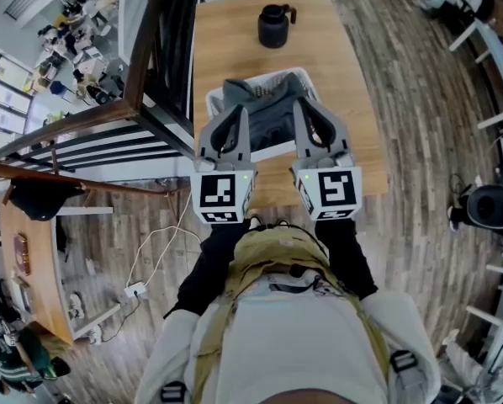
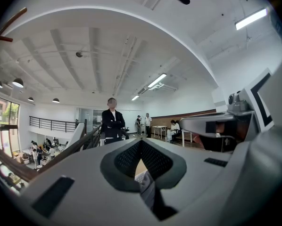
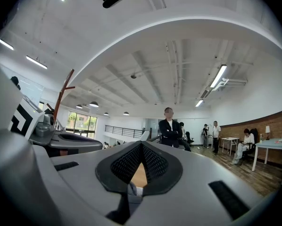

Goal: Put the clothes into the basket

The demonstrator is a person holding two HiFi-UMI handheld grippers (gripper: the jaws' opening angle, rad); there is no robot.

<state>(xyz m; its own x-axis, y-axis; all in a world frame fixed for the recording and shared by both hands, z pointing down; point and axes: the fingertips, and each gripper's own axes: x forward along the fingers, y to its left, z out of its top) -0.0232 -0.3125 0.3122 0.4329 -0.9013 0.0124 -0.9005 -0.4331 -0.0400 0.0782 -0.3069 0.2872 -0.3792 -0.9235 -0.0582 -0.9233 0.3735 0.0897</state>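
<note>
A white basket (image 1: 215,103) stands on the wooden table (image 1: 226,40) with grey clothes (image 1: 267,112) lying inside it. My left gripper (image 1: 233,112) and right gripper (image 1: 309,108) are held side by side over the basket's near half, both pointing away from me. Nothing is between either pair of jaws. In the left gripper view the left gripper (image 2: 141,142) has its dark pads meeting at the tip, and a bit of the basket and table shows through the gap below. The right gripper (image 3: 141,144) is shut the same way.
A black jug (image 1: 273,25) stands at the table's far end. A dark stair railing (image 1: 142,74) runs along the table's left side. A white cable and power strip (image 1: 135,290) lie on the floor. A person (image 2: 112,121) stands beyond the table, arms folded.
</note>
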